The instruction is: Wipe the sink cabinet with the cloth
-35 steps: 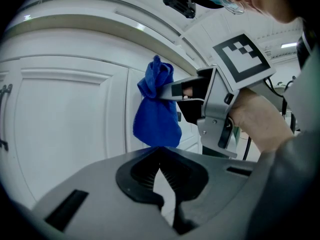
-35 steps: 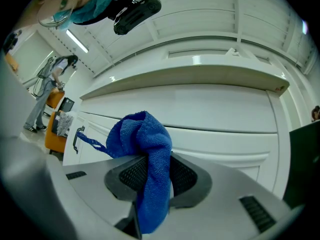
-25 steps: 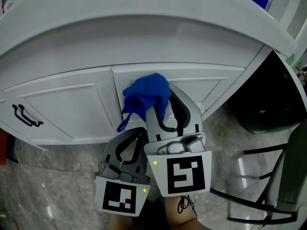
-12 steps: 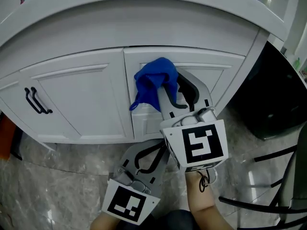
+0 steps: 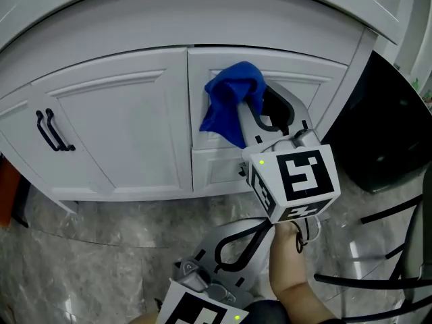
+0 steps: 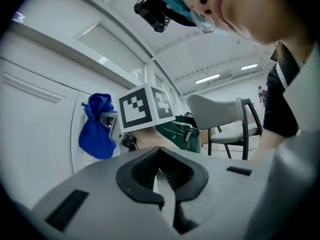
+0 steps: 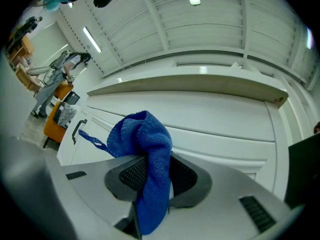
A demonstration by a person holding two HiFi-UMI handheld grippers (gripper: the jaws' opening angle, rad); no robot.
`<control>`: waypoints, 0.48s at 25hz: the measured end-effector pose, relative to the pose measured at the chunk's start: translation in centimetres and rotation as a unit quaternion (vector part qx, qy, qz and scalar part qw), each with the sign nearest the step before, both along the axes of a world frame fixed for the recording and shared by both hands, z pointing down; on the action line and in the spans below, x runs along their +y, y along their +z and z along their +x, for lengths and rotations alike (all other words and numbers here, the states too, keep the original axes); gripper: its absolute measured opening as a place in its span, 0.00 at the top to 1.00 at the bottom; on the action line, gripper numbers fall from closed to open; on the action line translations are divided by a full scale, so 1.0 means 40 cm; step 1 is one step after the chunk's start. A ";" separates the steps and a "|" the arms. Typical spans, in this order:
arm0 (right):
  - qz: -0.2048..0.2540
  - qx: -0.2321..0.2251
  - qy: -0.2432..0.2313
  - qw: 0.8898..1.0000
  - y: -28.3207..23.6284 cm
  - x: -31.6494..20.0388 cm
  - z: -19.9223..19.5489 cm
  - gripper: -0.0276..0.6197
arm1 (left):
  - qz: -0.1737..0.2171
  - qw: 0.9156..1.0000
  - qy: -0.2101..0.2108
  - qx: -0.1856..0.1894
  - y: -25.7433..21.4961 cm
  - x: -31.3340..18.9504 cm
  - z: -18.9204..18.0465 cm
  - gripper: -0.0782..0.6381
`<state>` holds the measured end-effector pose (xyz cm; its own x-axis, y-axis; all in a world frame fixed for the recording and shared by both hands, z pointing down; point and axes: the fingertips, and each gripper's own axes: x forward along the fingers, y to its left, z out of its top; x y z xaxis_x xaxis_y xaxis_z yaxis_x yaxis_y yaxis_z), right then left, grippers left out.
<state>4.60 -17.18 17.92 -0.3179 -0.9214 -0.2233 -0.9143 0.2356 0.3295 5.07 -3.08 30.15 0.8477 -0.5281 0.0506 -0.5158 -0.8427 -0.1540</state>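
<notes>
Surroundings: the white panelled sink cabinet (image 5: 121, 120) stands on a grey marble-pattern floor (image 5: 94, 241). Its left-hand door carries a black bar handle (image 5: 52, 130) near that door's left edge. A dark, black-sided object (image 5: 391, 133) stands on the floor just beyond the cabinet's right end. In the left gripper view, a chair with a grey seat and black frame (image 6: 235, 121) stands well apart from the cabinet. Nothing stands between the grippers and the door faces.

The left gripper (image 6: 162, 171) is held low over the floor, clear of the cabinet. Its jaws are together with nothing between them.

The right gripper (image 7: 152, 171) is at the right-hand door, its jaws clamped on a blue microfibre cloth (image 5: 233, 103).

The cloth is bunched above the jaw tips, with a fold hanging down between them. It sits at the upper left corner of the right-hand door, just beside the seam between the doors.
</notes>
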 end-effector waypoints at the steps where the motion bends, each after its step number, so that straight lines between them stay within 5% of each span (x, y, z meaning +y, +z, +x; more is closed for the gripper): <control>1: -0.002 0.003 0.001 1.000 0.000 0.000 0.000 0.78 | 0.000 1.000 0.000 0.006 0.000 0.004 0.001 0.88; 7: -0.001 0.005 0.026 1.000 0.001 0.001 0.036 0.78 | -0.009 0.999 0.001 0.038 0.009 0.023 0.011 0.88; 12: 0.002 -0.006 0.011 1.000 0.001 -0.001 0.060 0.78 | -0.068 0.997 -0.012 0.041 0.039 -0.067 0.033 0.88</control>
<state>7.02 -17.20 17.96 -0.2946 -0.9275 -0.2301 -0.9232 0.2140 0.3193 6.39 -5.74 31.71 0.8392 -0.5411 0.0535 -0.5421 -0.8403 0.0041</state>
